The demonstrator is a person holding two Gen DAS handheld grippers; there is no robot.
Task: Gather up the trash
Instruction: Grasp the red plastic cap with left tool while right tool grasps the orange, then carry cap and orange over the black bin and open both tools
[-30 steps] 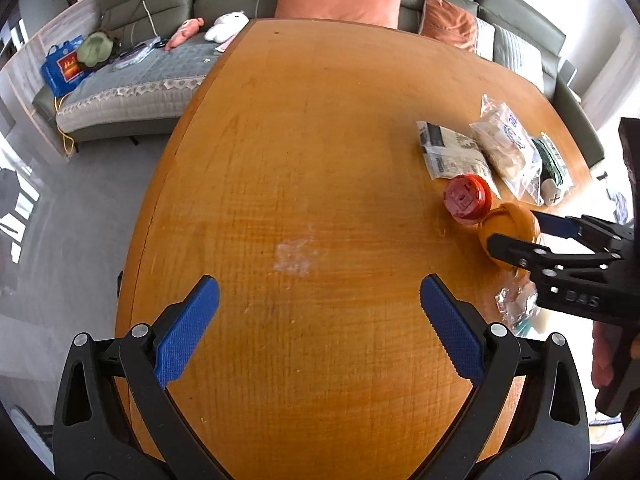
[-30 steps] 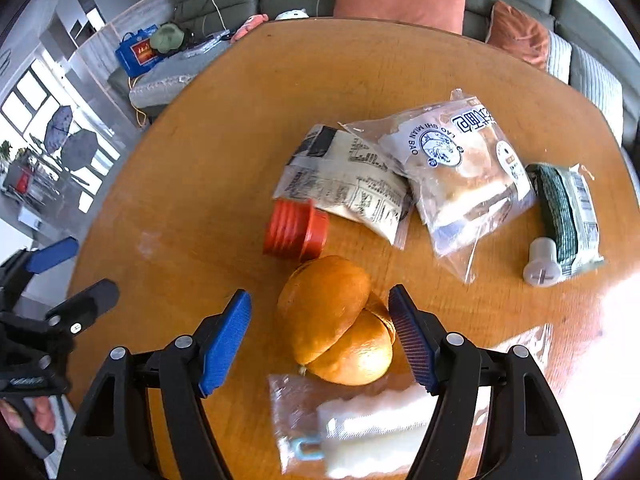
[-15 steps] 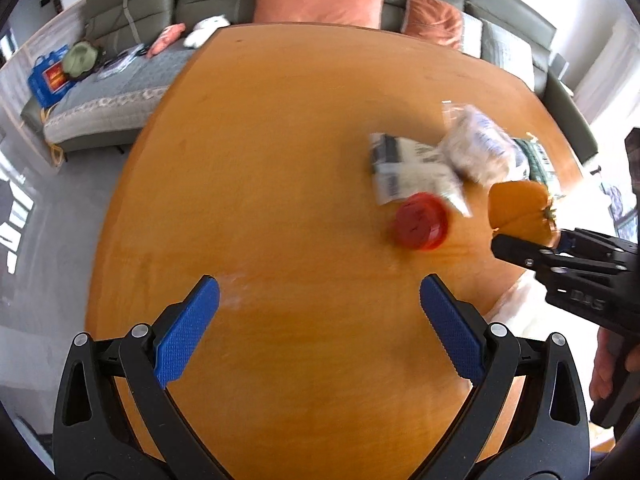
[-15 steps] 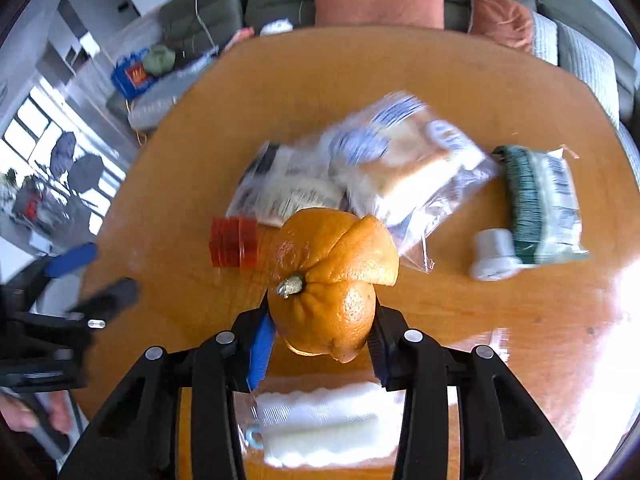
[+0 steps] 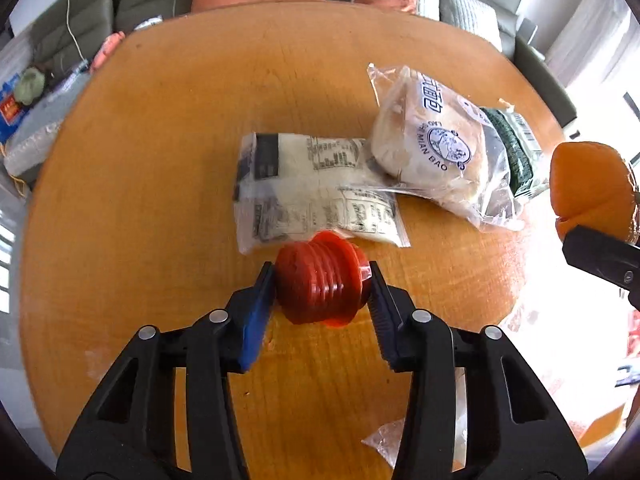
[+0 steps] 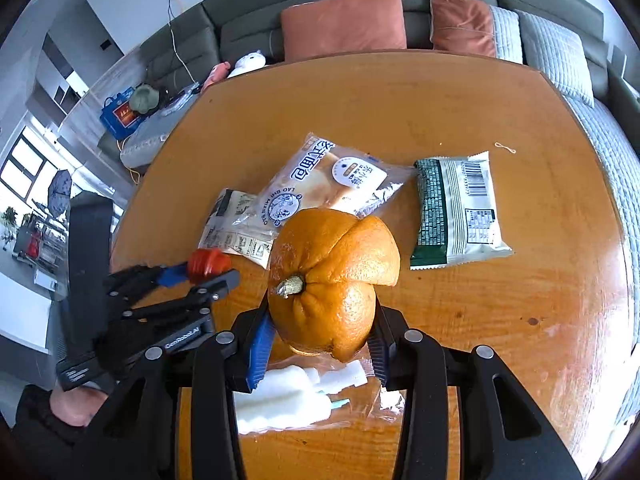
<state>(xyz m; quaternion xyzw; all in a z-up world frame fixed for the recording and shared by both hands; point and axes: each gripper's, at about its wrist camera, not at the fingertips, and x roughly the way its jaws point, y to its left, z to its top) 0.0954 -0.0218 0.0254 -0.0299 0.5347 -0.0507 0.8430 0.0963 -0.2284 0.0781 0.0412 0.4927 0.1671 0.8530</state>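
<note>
Counted one grey-green sofa (image 6: 248,28) with orange cushions along the far side, and in front of it a round wooden table (image 5: 200,120) carrying the litter.

Found the left gripper (image 5: 321,278) low over the table's near half, gripped by a hand (image 6: 76,404) in a dark sleeve. Caught its jaws closing, with both blue pads already against the sides of a red cap (image 5: 320,286) lodged between them.

Found the right gripper (image 6: 322,320) raised above the table, clamped narrow on an orange peel (image 6: 332,272). Noted the peel stem-forward, split along its rind and clear of the wood.

Saw a bread packet (image 5: 428,148) at mid-table, overlapping a white printed packet (image 5: 304,184) on one side. Spotted a green packet (image 6: 456,204) just beside the bread on the other.

Placed the red cap at the near edge of the white printed packet, lying on its side, ribs showing.

Noticed a clear bag (image 6: 288,400) with a white brush inside, flat on the table under the right gripper.
</note>
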